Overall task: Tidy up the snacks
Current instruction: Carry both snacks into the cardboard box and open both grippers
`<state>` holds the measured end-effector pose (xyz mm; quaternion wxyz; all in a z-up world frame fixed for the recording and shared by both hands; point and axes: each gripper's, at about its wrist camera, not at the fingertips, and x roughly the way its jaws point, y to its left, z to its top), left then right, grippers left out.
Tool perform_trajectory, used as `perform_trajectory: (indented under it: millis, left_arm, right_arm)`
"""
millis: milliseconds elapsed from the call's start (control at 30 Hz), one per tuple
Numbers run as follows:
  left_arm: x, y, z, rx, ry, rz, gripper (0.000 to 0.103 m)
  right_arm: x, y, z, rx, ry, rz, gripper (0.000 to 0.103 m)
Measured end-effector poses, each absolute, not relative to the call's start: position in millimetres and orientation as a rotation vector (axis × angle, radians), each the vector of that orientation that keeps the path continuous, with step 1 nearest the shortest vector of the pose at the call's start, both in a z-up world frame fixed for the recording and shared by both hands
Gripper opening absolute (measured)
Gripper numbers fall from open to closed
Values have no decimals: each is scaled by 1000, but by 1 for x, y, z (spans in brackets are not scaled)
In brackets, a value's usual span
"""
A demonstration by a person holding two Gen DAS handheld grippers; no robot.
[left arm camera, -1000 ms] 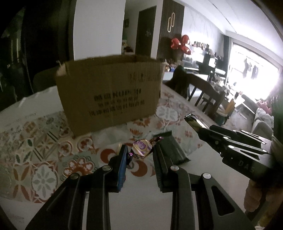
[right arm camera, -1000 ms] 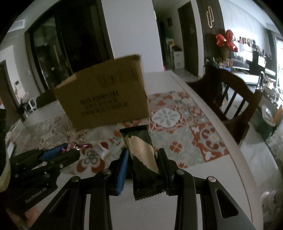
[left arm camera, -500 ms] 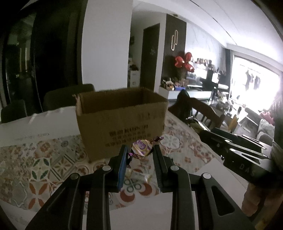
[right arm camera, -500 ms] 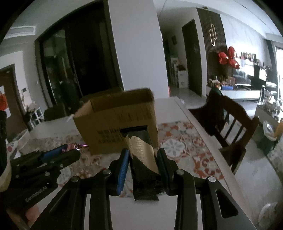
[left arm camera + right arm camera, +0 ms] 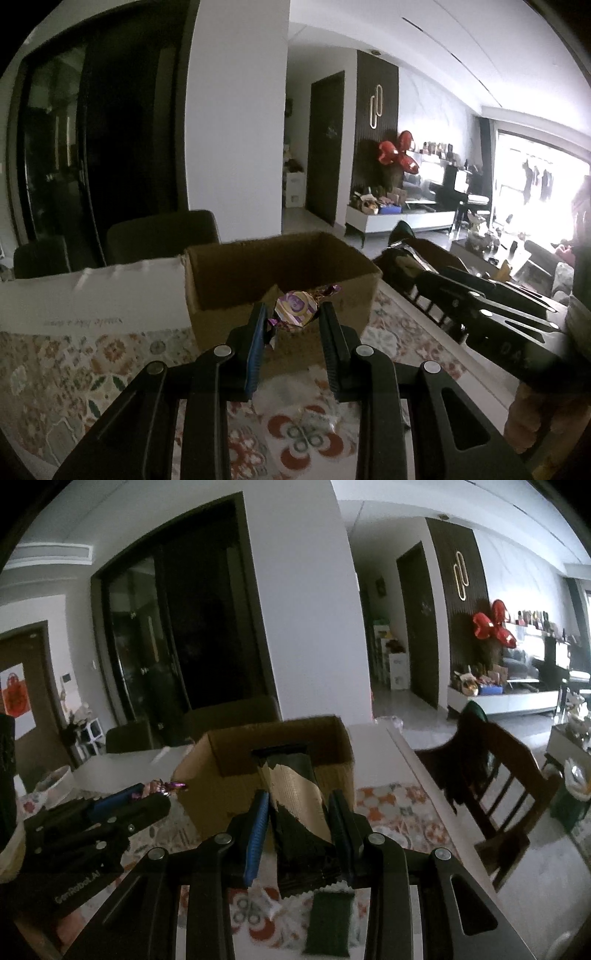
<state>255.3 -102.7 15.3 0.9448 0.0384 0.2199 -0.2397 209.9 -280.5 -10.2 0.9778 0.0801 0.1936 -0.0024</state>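
An open cardboard box (image 5: 236, 291) stands on the patterned tablecloth; it also shows in the right wrist view (image 5: 221, 782). My left gripper (image 5: 293, 319) is shut on a purple and gold wrapped candy (image 5: 295, 312) and holds it in the air just before the box's near rim. My right gripper (image 5: 299, 805) is shut on a black and gold snack packet (image 5: 295, 801), raised in front of the box, its far end over the opening. The right gripper (image 5: 480, 306) shows at the right of the left wrist view, the left gripper (image 5: 110, 812) at the left of the right wrist view.
A small white wrapped sweet (image 5: 317, 432) and a dark green packet (image 5: 328, 923) lie on the tablecloth (image 5: 74, 369) below the grippers. A wooden chair (image 5: 491, 775) stands at the table's right side. Dark chairs (image 5: 162, 232) stand behind the table. A bowl (image 5: 51, 779) sits far left.
Both grippers have risen from the table with their snacks and moved toward the box; its open top is now in view.
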Motion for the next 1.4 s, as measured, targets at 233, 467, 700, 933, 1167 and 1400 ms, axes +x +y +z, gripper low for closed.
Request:
perform_trajectory:
  millis: [233,467,700,933,1167,1400]
  left_arm:
    - [284,-102,28,71,429,-464,29]
    - [309,-103,38,78,417,-438,29]
    - [348,-106,30,45,470,-446,29]
    - [391,-123,12,71,577,-443,32]
    - [395,-126,10,88,554,-390,71]
    - [362,-117,15,117,489,-342,80]
  right_arm:
    - [238,-281,6,150,361,26,34]
    - [272,-281,15,139,361,54,34]
    - [310,-279,17,103,366,51,34]
    - [338,-280,12,82,409,18,34]
    - [346,-289,3,104,449,-23,48]
    - [328,-298,-6,136,454,-54,59]
